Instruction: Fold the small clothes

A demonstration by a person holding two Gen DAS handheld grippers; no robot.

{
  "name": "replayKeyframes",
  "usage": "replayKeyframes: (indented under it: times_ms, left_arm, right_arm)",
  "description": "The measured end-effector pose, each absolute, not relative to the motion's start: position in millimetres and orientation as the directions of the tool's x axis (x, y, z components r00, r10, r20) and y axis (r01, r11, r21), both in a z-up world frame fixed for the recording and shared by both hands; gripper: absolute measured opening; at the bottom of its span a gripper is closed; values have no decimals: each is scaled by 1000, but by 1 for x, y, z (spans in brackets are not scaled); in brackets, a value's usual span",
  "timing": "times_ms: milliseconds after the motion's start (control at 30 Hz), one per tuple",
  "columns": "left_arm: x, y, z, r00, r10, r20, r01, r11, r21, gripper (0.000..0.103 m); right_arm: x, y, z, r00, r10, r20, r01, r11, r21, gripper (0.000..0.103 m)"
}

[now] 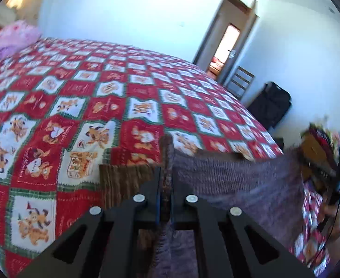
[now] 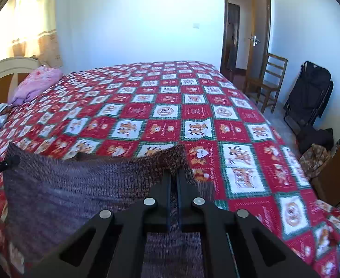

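A purple-grey knitted garment (image 1: 234, 180) with a brown ribbed edge (image 1: 121, 180) hangs stretched between my two grippers above the bed. My left gripper (image 1: 166, 173) is shut on one top corner of it, with the knit pinched between the black fingers. In the right wrist view the same garment (image 2: 61, 185) spreads to the left, and my right gripper (image 2: 173, 176) is shut on its other top corner, where the brown edge (image 2: 167, 157) bunches up. At the left edge of that view the left gripper's tip (image 2: 5, 163) holds the far corner.
A red, white and green patchwork quilt (image 2: 193, 120) covers the bed beneath. A pink pillow (image 2: 40, 81) lies near the headboard (image 2: 5, 71). A wooden chair (image 2: 269, 81), a black bag (image 2: 309, 92) and an open door (image 2: 260, 27) stand to the right.
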State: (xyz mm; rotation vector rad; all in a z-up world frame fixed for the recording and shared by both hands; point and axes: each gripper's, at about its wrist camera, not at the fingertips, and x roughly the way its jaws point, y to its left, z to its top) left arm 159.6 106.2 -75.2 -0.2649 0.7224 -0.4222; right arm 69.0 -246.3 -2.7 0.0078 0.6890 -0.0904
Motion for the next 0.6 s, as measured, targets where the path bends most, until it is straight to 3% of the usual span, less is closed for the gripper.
replayKeyframes:
  times_ms: [167, 400, 533, 600]
  left_arm:
    - [183, 108, -98, 677, -385, -627, 194, 915, -353, 6]
    - [170, 100, -101, 618, -445, -648, 311, 895, -319, 10]
    - [158, 91, -94, 602, -469, -646, 393, 879, -272, 53]
    - [156, 86, -94, 601, -468, -648, 416, 875, -247, 57]
  right_arm:
    - [106, -255, -34, 753, -97, -651, 120, 993, -9, 3]
    - [112, -260, -75, 707, -109, -699, 113, 993, -41, 3]
    - [109, -266, -86, 709, -98, -699, 125, 992, -13, 3]
    - [110, -267, -87, 712, -92, -696, 127, 992, -2, 3]
